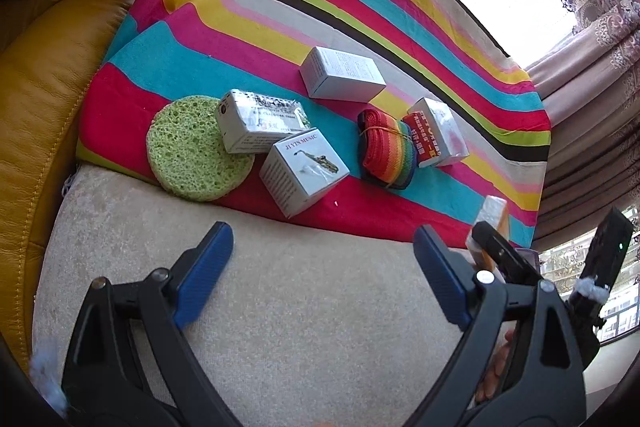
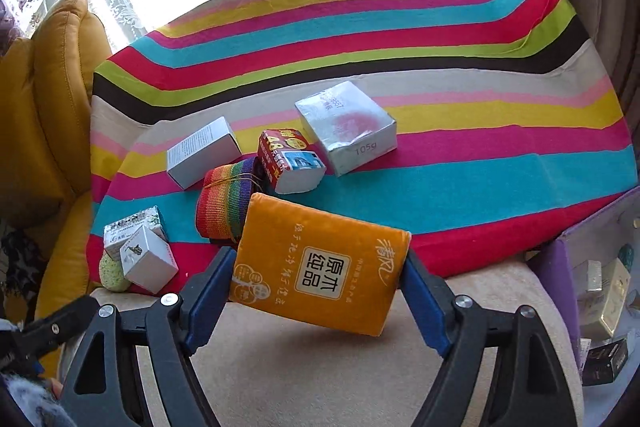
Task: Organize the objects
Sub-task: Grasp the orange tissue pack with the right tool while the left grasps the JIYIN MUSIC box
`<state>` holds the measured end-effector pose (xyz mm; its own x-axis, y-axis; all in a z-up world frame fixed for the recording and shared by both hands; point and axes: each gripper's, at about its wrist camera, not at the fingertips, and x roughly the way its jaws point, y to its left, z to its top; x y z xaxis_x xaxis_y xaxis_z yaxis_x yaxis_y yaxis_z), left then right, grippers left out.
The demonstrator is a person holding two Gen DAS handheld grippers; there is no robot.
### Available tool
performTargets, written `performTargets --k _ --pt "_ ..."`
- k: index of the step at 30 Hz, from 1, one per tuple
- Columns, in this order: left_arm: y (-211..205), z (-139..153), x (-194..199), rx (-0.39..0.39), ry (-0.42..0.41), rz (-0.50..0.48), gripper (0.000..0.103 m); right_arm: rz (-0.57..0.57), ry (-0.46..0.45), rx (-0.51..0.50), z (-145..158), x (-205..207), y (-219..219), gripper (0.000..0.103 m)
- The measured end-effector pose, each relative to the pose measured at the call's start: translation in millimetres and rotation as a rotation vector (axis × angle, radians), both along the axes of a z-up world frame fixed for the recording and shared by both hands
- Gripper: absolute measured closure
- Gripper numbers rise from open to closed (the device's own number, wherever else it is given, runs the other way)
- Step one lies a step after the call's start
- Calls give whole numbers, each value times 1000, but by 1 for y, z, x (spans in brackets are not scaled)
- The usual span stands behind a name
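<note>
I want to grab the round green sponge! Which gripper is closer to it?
Left. The left gripper hangs open just in front of the green sponge. The right gripper, shut on the orange tissue pack, sits further off to the side.

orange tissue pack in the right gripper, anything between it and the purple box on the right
Nothing visible. The orange tissue pack sits clamped in the right gripper, and only bare beige cushion lies between it and the purple box at the right edge.
</note>
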<state>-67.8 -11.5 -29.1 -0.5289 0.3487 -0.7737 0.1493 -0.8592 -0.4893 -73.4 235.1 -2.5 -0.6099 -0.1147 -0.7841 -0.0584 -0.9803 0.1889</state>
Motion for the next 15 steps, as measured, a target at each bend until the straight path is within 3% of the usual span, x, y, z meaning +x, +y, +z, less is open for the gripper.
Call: performTargets --k 9,15 --pt "16 -13 -32 -17 -99 178 11 -21 101 196 9 43 9 24" --pt "20 -24 -48 -60 -176 269 21 -25 155 274 14 64 14 24"
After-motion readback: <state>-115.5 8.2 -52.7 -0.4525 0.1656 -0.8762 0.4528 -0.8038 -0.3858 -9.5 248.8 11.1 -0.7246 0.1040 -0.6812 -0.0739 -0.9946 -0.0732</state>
